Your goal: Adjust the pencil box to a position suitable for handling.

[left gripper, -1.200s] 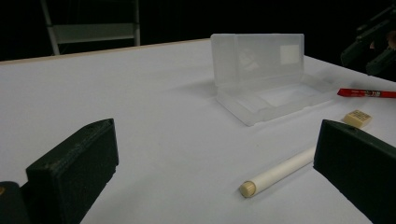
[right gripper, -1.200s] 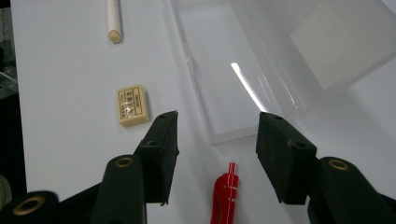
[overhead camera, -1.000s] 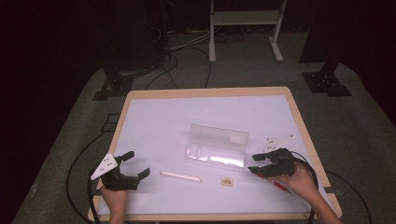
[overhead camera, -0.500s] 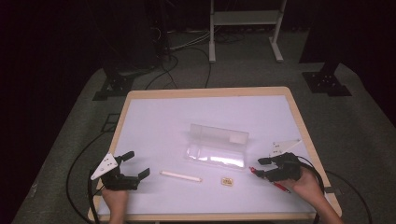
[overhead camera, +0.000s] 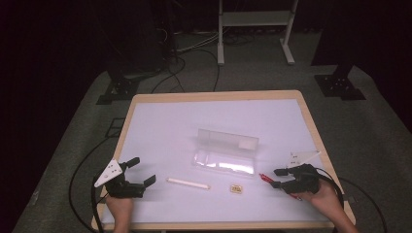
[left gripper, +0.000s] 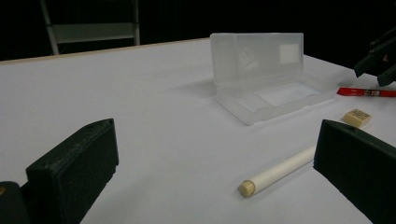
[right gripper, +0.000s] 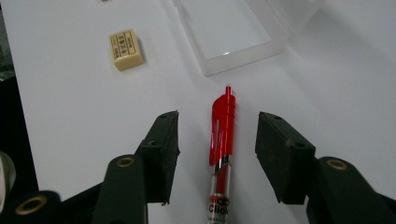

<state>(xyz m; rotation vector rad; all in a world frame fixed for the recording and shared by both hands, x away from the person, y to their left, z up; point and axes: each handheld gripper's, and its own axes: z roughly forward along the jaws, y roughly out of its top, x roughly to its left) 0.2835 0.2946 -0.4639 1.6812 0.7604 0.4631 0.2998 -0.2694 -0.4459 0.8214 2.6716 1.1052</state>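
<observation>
My table (overhead camera: 145,126) has a white top with a pale wooden edge. On it the clear plastic case (overhead camera: 225,155) lies open near the middle, lid standing up. Nearer me than the case lie a white stick (overhead camera: 188,183) to its left, a small tan eraser (overhead camera: 236,188) and a red pen (right gripper: 222,140) to its right.
</observation>
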